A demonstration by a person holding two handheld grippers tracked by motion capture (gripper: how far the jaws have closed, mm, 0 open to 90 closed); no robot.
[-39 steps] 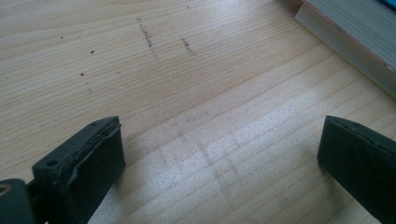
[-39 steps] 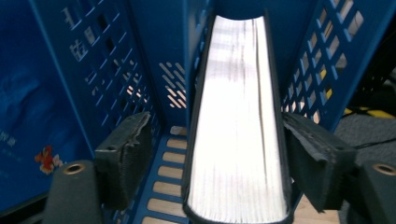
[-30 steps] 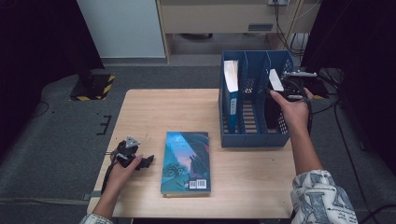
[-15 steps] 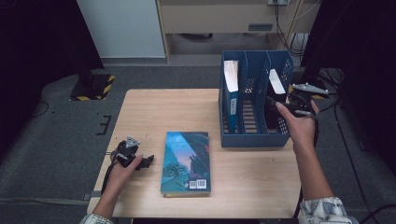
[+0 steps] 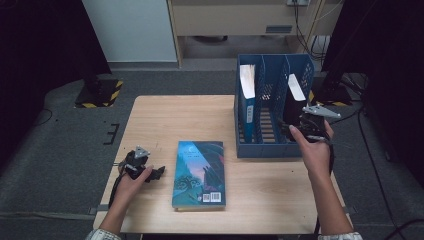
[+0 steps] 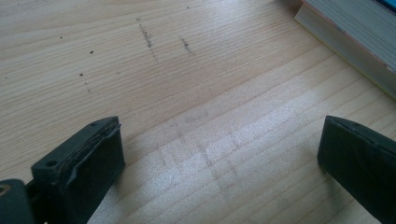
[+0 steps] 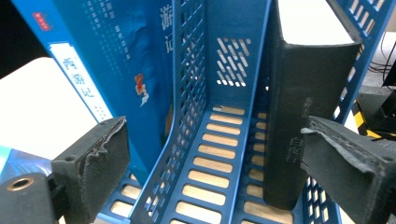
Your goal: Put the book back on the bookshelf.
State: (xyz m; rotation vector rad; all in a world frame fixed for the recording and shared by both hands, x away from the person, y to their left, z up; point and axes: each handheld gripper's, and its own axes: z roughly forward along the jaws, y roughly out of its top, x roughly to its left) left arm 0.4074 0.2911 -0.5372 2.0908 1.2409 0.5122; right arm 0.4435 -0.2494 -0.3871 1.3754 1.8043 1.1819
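Now, high view: right gripper (image 5: 311, 131) sits at the near right corner of the blue file rack (image 5: 272, 147), lower and closer to the person than a second ago, when it was up at the top of the dark book (image 5: 291, 102). That book stands upright in the rack's right compartment, apart from the gripper. A blue-spined book (image 5: 247, 100) stands in the left compartment; the middle one is vacant. A third, teal-covered book (image 5: 199, 173) lies flat on the tabletop (image 5: 165, 120), near the front edge. Left gripper (image 5: 150, 174) rests on the tabletop just left of it, unmoved across the three frames.

Left gripper view: jaws spread wide over bare wood, nothing between them. The flat book's page edge (image 6: 348, 39) shows at upper right, near but not touching.

Right gripper view: jaws have just been opening and stand wide, nothing gripped. The dark book (image 7: 306, 107) stands past the right-hand jaw, clear of the pad; the blue-spined book (image 7: 116, 70) is behind the left-hand jaw; the slotted floor of the middle compartment (image 7: 215, 163) lies straight ahead.

Reading: the dark book looks released and shelved, standing unaided. My judgement is that the flat teal book is next, with the middle compartment free for it.
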